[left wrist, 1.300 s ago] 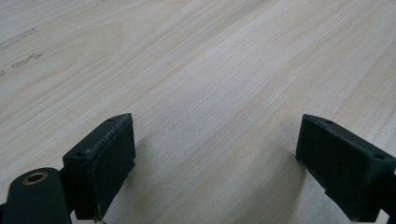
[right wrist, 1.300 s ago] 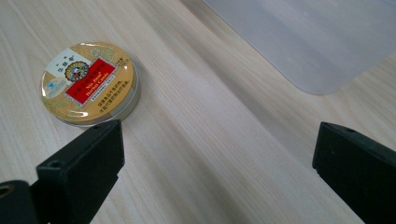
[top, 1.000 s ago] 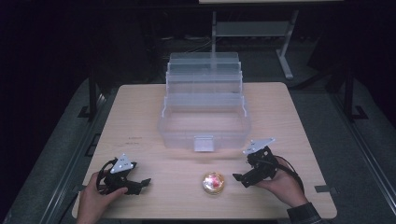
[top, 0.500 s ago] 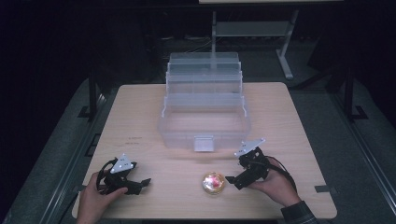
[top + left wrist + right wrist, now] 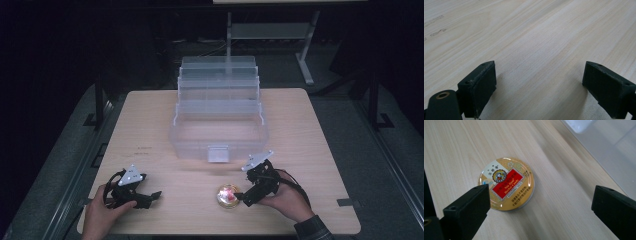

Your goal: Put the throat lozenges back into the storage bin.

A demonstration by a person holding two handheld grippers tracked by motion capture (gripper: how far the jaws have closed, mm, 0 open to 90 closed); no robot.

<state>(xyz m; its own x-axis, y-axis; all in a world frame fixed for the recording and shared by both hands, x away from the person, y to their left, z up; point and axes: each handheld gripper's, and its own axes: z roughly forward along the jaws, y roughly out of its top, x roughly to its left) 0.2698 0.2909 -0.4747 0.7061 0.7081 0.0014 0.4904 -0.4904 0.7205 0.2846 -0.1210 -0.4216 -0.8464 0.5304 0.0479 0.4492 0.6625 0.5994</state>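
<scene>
Bench (image 5: 150, 125): pale wood-grain top, carrying every item below. All positions are given against the organiser.

Organiser (image 5: 218, 112): clear plastic, stepped in tiers, standing upright at mid-bench toward the far edge. Its front latch faces the person. In the right claw view its corner sits at upper right, with bare bench between it and the tin.

Right claw (image 5: 245, 196): held in the person's right hand (image 5: 287, 200), on the near side of the organiser and slightly right of its latch. Jaws stand wide apart and grip nothing. In the right claw view 1 jaw overlaps the tin's near-left edge while the other stands well off to the tin's right; contact with the tin cannot be judged.

Left claw (image 5: 150, 197): held in the left hand (image 5: 100, 215), near and well to the left of the organiser's front. Jaws are spread wide over bare wood and hold nothing.

Tin (image 5: 506, 183): round, gold with a red label, lying flat on the bench just in front of the organiser's latch, on the near side, beside the right claw tips.
</scene>
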